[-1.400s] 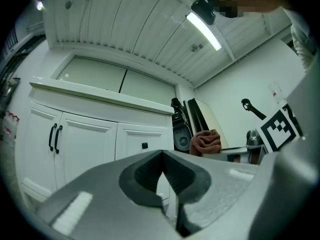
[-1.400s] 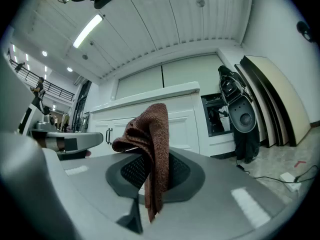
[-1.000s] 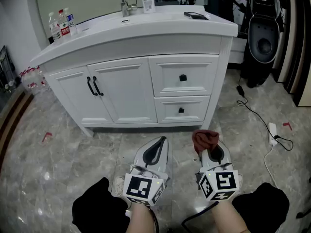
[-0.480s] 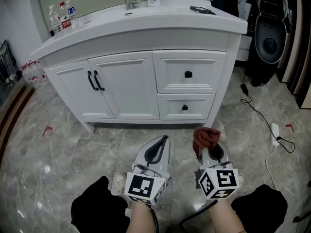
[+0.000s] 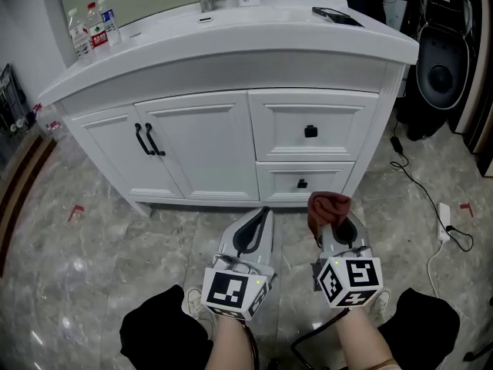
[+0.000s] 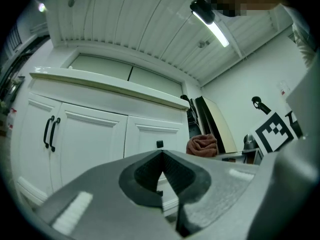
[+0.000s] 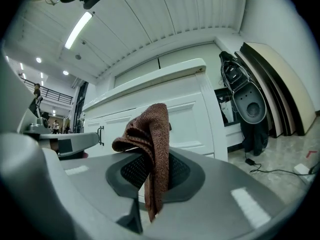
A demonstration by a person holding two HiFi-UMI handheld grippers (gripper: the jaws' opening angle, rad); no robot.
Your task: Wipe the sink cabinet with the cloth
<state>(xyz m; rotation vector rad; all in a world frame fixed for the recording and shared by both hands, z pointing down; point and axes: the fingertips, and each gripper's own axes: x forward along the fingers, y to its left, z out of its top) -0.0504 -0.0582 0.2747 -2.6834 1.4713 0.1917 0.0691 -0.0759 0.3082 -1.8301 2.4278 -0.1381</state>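
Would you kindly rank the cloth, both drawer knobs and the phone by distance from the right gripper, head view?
1. Cloth, clamped in the right gripper.
2. Lower drawer knob, just ahead.
3. Upper drawer knob, above it.
4. Phone, on the countertop's right.

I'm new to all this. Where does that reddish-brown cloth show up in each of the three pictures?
Head view: cloth lower right of centre, in front of the sink cabinet.
Left gripper view: cloth small, right of centre, beyond the jaws.
Right gripper view: cloth dead centre, pinched between the jaws.
Shared landmark: the cabinet's paired black door handles.
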